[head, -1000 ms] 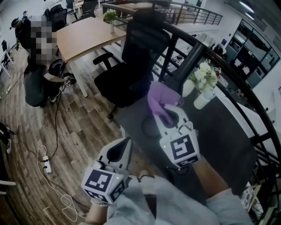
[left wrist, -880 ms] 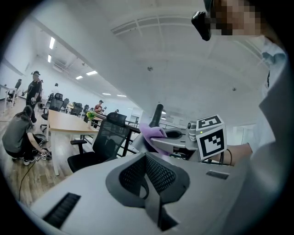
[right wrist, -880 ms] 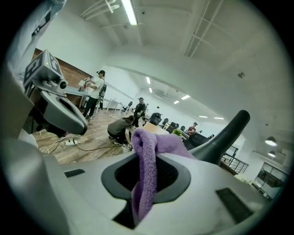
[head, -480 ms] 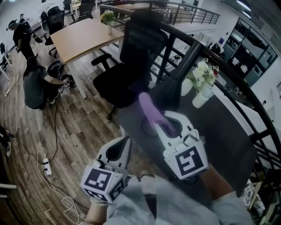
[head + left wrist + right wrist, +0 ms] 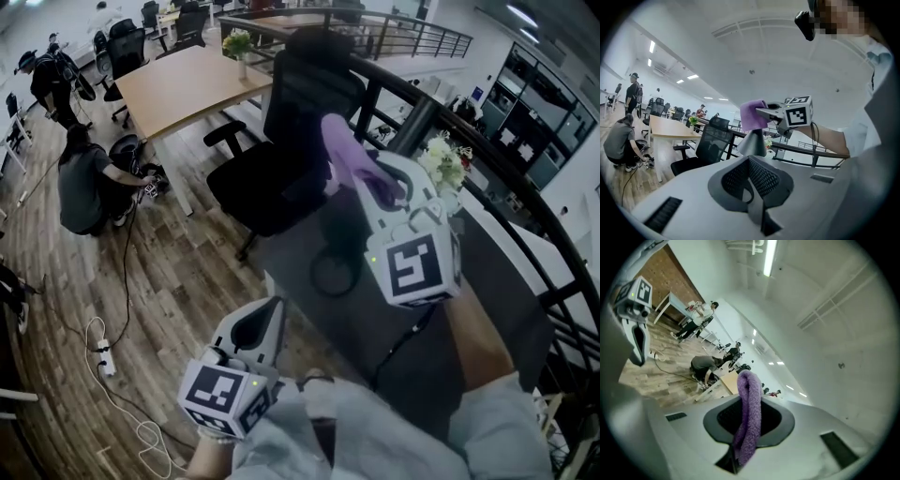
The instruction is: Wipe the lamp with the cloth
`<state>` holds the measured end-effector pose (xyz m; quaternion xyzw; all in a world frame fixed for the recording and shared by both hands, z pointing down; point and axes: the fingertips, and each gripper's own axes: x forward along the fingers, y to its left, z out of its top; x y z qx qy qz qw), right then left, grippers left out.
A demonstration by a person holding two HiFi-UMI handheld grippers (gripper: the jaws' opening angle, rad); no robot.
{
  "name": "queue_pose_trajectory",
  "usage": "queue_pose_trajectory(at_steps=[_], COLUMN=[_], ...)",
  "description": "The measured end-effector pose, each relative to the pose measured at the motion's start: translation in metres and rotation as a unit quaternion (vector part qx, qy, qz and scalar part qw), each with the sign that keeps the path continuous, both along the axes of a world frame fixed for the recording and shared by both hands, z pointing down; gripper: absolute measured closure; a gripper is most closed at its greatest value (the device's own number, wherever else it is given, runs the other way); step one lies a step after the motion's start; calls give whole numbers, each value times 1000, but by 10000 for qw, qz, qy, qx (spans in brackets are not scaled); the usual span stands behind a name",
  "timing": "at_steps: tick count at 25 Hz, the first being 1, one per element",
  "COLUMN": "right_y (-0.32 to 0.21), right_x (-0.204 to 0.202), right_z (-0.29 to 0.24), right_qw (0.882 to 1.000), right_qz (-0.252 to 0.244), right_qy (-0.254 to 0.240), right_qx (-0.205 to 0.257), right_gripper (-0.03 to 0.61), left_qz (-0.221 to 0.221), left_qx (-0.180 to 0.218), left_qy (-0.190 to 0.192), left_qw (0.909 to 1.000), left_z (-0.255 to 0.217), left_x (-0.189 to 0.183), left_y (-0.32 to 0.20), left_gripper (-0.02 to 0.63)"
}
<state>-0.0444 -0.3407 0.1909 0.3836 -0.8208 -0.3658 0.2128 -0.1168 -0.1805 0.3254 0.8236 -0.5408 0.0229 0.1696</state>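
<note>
Cloth in right gripper hides top of lamp.

we see the cloth between the right gripper's jaws, over the lamp, seemingly touching its top. the left gripper hangs lower, to the left. behind the table stands the chair; flowers stand on the table's right.

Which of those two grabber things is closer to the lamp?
Right. The right gripper holds the purple cloth just above the top of the lamp. The left gripper sits lower, apart from the lamp, with nothing in it.
</note>
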Motion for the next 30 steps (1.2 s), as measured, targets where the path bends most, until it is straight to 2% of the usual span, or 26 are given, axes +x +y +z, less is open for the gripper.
queue_pose_trajectory(at_steps=[2, 5, 10, 15, 20, 30], right_y=[-17, -38, -53, -41, -13, 40], right_x=[-2, -5, -20, -40, -50, -37], right_z=[-5, -1, 30, 66, 99, 134], right_qw=[9991, 9964, 9912, 9851, 9793, 9749], right_qz=[102, 189, 73, -193, -525, -816], right_qy=[337, 763, 1321, 1689, 1881, 1752], right_qx=[253, 329, 25, -262, -541, -1110], right_gripper=[526, 526, 526, 526, 526, 526], left_qz=[-57, -177, -374, -423, -391, -185], left_qx=[78, 93, 79, 64, 73, 46], left_qy=[50, 70, 90, 144, 147, 130], left_qw=[9999, 9998, 9992, 9990, 9991, 9997], left_z=[-1, -1, 3, 2, 3, 5], left_x=[-2, -7, -17, -20, -17, -6], left_y=[3, 8, 13, 15, 13, 5], left_gripper=[614, 614, 614, 614, 614, 614])
